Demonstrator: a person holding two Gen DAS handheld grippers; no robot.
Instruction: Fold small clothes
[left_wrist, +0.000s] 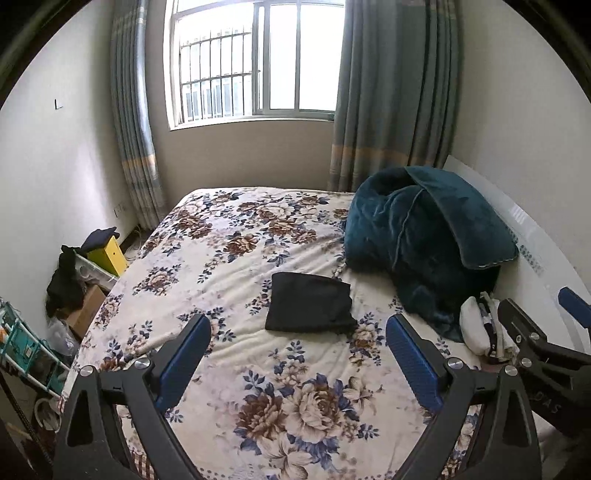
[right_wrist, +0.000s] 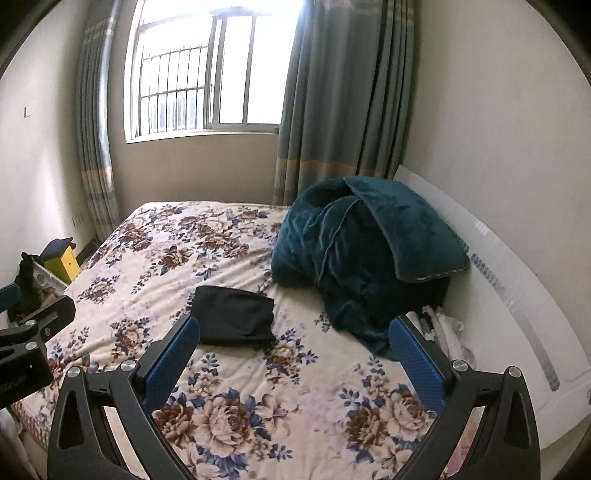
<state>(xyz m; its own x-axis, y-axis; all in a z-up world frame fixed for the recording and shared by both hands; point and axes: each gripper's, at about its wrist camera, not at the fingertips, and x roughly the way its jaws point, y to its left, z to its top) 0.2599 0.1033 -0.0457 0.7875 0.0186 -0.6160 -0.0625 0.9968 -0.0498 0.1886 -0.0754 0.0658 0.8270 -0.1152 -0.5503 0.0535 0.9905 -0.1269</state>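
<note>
A black garment (left_wrist: 309, 307) lies folded into a flat rectangle on the floral bedspread (left_wrist: 229, 258), a little ahead of both grippers. My left gripper (left_wrist: 299, 328) is open above the bed with nothing between its blue pads, the garment just beyond its tips. In the right wrist view the same black garment (right_wrist: 234, 315) sits ahead and left of centre. My right gripper (right_wrist: 295, 328) is open and holds nothing. The right gripper's body (left_wrist: 535, 343) shows at the right edge of the left wrist view. The left gripper's body (right_wrist: 29, 332) shows at the left edge of the right one.
A rumpled teal blanket (left_wrist: 421, 240) is heaped at the bed's right against the white headboard (right_wrist: 517, 295). White and patterned cloths (left_wrist: 480, 325) lie beside it. Boxes, a yellow box (left_wrist: 107, 254) and dark clothes crowd the floor at the left. Window and curtains stand behind.
</note>
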